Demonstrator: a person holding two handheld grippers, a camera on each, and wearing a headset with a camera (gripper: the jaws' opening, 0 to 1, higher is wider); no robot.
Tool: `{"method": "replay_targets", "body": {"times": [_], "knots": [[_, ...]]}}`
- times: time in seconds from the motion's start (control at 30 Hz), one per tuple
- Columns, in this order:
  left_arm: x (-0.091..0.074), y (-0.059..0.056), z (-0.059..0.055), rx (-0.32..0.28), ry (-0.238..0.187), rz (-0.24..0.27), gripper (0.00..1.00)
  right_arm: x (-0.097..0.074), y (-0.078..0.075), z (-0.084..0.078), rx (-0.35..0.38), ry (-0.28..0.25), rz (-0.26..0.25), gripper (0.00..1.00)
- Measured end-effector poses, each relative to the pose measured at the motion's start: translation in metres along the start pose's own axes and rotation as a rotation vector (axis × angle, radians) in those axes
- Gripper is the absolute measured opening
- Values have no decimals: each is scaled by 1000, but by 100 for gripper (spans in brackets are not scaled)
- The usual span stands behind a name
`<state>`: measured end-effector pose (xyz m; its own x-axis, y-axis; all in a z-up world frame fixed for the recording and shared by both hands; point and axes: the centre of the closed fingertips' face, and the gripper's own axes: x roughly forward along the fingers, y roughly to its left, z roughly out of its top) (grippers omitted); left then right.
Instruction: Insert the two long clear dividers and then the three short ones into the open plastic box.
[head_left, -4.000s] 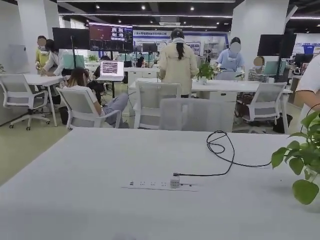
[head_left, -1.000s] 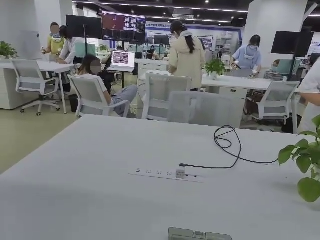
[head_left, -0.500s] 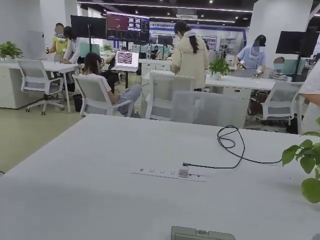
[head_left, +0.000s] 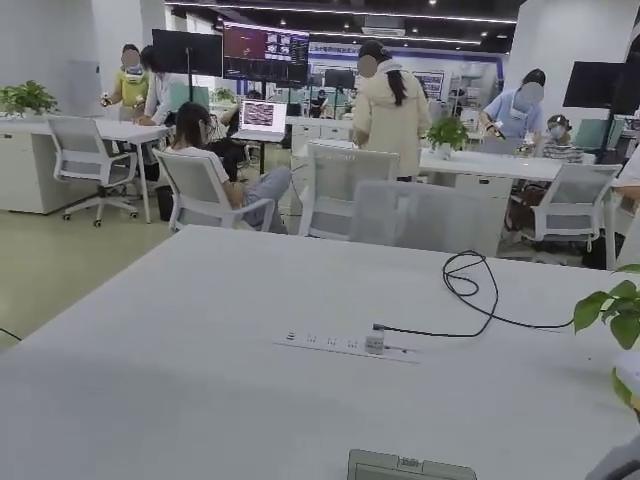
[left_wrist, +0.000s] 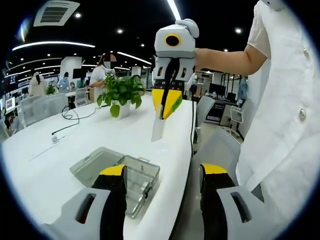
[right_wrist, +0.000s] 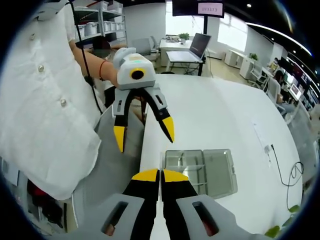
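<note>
The open plastic box (left_wrist: 142, 175) lies at the desk (left_wrist: 100, 135) edge. The right gripper (left_wrist: 166, 105) pinches one clear divider (left_wrist: 158, 131) in the air above it. The left gripper (left_wrist: 162, 172) is spread and empty. Insertion looks barely begun, and I cannot tell whether any divider is seated.

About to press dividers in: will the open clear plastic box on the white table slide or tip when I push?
Probably slides: the open clear plastic box looks thin and light on the smooth white table. Low and flat, so tipping seems unlikely.
</note>
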<state>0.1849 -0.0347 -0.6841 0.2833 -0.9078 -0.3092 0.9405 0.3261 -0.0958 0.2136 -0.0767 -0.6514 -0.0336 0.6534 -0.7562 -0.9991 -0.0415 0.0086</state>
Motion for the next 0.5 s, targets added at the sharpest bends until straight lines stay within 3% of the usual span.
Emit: {"method": "replay_targets", "body": {"times": [0.5], "knots": [[-7, 17, -25, -42, 39, 61, 81, 36, -37, -15, 31, 14, -33, 3]]}}
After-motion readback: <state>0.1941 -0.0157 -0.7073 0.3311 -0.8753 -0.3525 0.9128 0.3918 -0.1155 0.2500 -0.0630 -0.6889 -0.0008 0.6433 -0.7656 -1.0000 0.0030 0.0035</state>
